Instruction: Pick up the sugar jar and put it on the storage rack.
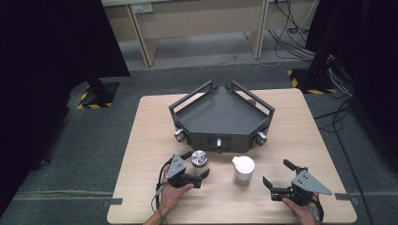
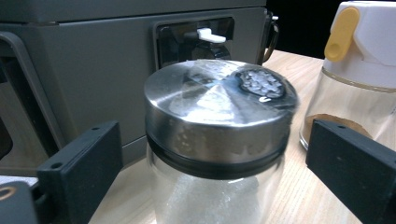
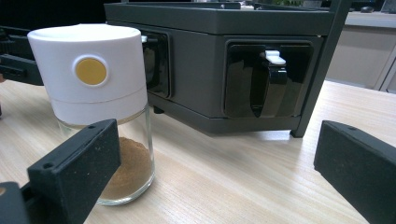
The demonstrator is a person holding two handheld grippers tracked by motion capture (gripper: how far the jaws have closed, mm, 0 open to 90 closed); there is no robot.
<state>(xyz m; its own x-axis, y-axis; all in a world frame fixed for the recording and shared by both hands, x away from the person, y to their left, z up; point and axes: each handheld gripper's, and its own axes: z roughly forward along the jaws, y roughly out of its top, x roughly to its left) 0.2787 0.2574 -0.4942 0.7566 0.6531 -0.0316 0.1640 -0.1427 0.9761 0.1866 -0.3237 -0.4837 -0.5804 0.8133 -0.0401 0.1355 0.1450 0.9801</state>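
Grey rack behind both jars

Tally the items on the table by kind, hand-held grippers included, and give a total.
Glass jar with steel lid: 1
Glass jar with white lid and brown powder: 1
Dark grey corner rack: 1
Hand-held grippers: 2, the left hand-held gripper with its jaws either side of the steel-lidded jar, and the right hand-held gripper open beside the white-lidded one
Total: 5

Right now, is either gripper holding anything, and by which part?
Nothing is held. The left gripper straddles the steel-lidded jar just below the lid, pads clear of it. The right gripper stands open beside the white-capped jar.
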